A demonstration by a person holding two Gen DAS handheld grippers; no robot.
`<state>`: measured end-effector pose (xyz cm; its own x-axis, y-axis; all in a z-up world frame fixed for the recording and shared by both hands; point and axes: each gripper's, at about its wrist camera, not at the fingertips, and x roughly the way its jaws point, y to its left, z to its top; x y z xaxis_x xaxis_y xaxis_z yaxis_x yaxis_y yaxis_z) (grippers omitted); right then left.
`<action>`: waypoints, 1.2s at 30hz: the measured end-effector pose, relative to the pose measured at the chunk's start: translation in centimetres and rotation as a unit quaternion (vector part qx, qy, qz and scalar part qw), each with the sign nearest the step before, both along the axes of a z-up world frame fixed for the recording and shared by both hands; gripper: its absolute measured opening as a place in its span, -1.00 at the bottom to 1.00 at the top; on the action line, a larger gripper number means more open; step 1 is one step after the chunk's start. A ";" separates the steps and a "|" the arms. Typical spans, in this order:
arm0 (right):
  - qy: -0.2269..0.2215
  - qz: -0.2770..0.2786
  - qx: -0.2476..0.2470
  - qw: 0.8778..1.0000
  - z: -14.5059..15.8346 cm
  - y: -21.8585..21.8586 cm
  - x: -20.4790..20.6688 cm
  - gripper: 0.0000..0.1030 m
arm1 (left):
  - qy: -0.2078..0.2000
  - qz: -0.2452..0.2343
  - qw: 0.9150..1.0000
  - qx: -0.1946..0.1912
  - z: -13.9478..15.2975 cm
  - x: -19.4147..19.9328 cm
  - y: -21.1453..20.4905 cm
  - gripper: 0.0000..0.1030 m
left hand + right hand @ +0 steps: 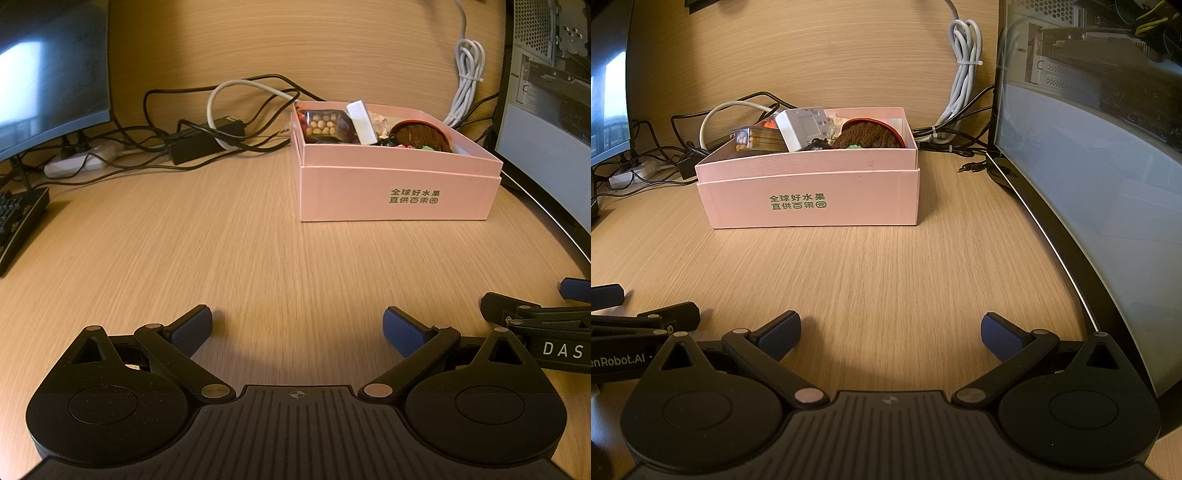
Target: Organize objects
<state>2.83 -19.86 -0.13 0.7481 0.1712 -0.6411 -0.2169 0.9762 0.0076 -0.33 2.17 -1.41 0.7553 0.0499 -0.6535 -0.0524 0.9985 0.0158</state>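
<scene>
A pink cardboard box with green lettering stands on the wooden desk. In it lie a clear snack pack, a white block that shows as a white adapter in the right wrist view, and a brown knitted item in a red rim. My left gripper is open and empty, low over the desk, well short of the box. My right gripper is open and empty, beside the left one.
Black cables and a power brick lie behind the box at the left. A white power strip, a keyboard and a monitor are far left. A coiled white cable and a glass-sided PC case are at the right.
</scene>
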 end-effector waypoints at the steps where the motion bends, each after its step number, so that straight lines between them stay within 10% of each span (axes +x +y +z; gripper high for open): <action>1: 0.000 0.000 0.000 1.000 0.0 0.0 0.0 1.00 | 0.000 0.000 1.000 0.000 0.0 0.0 0.0 0.97; 36: 0.000 0.000 0.000 1.000 0.1 0.0 0.0 1.00 | -0.004 0.004 1.000 -0.002 -0.1 -0.3 -0.2 0.97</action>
<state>2.84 -19.83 -0.06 0.7478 0.1708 -0.6416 -0.2166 0.9762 0.0074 -0.61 1.96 -1.55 0.7607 0.0542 -0.6468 -0.0608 0.9981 0.0121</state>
